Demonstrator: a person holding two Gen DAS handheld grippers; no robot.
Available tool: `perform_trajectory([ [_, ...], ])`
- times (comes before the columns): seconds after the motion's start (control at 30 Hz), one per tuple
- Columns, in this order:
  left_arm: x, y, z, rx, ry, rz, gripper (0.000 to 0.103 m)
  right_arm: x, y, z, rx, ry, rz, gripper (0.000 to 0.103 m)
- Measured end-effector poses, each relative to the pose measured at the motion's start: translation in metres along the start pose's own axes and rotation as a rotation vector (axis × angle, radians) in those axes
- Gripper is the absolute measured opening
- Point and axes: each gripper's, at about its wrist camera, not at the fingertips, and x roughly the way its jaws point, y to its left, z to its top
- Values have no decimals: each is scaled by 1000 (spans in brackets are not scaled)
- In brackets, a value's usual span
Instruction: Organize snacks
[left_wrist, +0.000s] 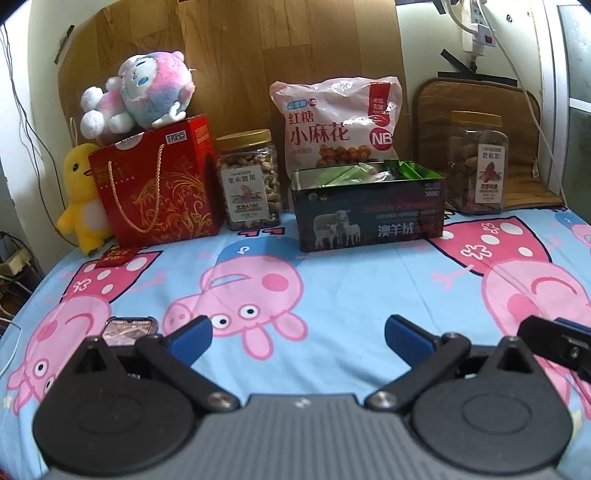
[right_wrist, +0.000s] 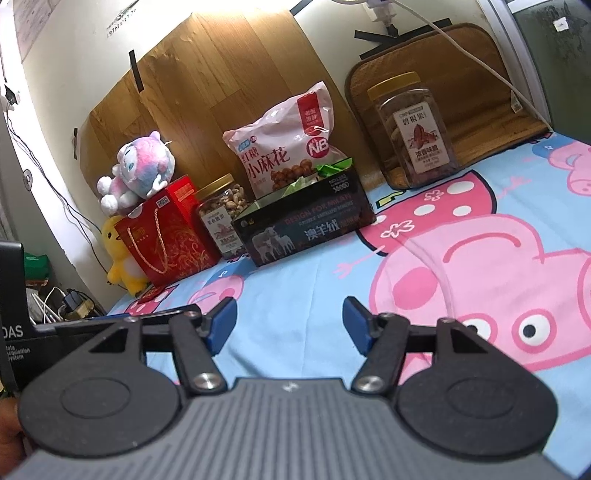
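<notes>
Both wrist cameras are sitting low over the bed, looking forward past their own blue fingers toward the wall. Beyond the fingers, both are sharing the black tin box (left_wrist: 369, 210) (right_wrist: 303, 225); the right view is tilting leftward.

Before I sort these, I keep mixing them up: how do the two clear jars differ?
The left jar stands between the red bag and the black box; the right jar stands apart, right of the box. The left jar holds pale nuts; the right jar's contents look darker brown. The left jar looks shorter than the right jar. Both are upright, with yellow lids and white labels.
</notes>
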Motion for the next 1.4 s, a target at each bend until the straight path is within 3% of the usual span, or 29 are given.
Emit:
perform_trajectory([
  [0.43, 1, -5, -1, 35, 1, 58, 103, -1, -2, 0, 12, -5, -2, 66],
  [1.03, 3, -4, -1, 41, 23, 73, 103, -2, -3, -1, 23, -12, -10, 67],
  [1.4, 0, -5, -2, 80, -9, 131, 103, -5, -3, 0, 32, -25, -17, 67],
])
